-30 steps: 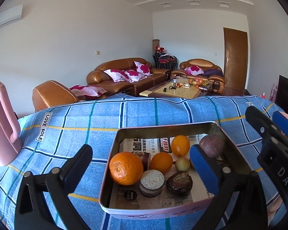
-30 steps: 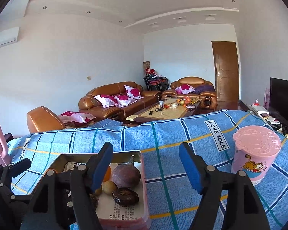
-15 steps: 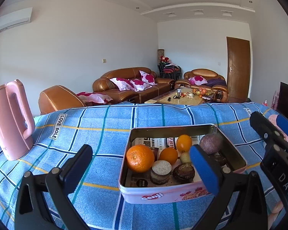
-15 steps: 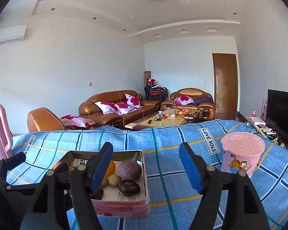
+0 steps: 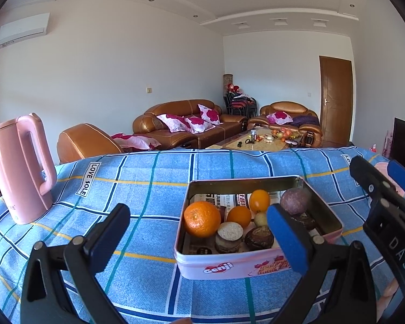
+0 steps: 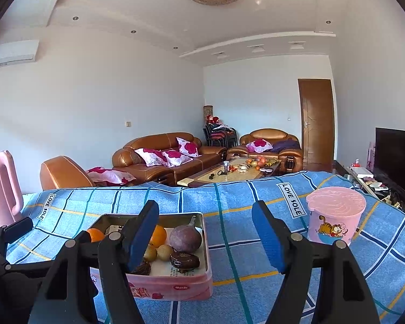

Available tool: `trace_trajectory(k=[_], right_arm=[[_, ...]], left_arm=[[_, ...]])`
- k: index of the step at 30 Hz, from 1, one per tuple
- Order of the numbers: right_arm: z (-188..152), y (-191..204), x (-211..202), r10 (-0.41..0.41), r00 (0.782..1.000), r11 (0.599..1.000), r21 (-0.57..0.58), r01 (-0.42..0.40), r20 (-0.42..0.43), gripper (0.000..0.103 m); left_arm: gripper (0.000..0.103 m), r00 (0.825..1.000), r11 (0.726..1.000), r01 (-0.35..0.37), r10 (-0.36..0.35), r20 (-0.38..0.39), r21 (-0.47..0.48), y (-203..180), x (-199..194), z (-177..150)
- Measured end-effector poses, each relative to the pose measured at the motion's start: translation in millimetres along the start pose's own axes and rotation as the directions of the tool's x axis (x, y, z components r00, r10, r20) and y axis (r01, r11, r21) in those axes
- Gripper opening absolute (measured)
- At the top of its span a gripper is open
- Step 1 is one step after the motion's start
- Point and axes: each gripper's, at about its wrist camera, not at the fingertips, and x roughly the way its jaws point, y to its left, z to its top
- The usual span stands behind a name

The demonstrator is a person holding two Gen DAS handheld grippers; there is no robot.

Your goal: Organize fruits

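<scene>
You've pulled both tongs, left [image 5: 199,232] and right [image 6: 205,232], back and up, spread wide and empty, while the fruits [image 5: 202,218] all sit in the pink tin [image 5: 229,266] on the surface, so it looks sorted.

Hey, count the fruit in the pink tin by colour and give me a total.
Orange round fruits: 3
Purple round fruit: 1
Small yellow-green fruits: 2
Dark brown wrinkled fruits: 2
Total: 8
</scene>
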Motion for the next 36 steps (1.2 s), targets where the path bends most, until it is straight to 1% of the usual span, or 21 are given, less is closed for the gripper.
trace_trajectory(k=[27, 36], right_arm=[[0.3, 1.5, 2.3, -0.002, 1.0, 1.0, -0.003, 0.002, -0.013, 0.073], [0.1, 1.6, 2.8, -0.003, 1.0, 1.0, -0.004, 0.003, -0.014, 0.073]], left_arm=[[0.103, 1.0, 1.0, -0.01, 0.01, 0.0, 0.01, -0.1, -1.0, 0.3], [0.103, 1.0, 1.0, -0.016, 0.016, -0.011, 0.014, -0.3, 0.1, 1.0]])
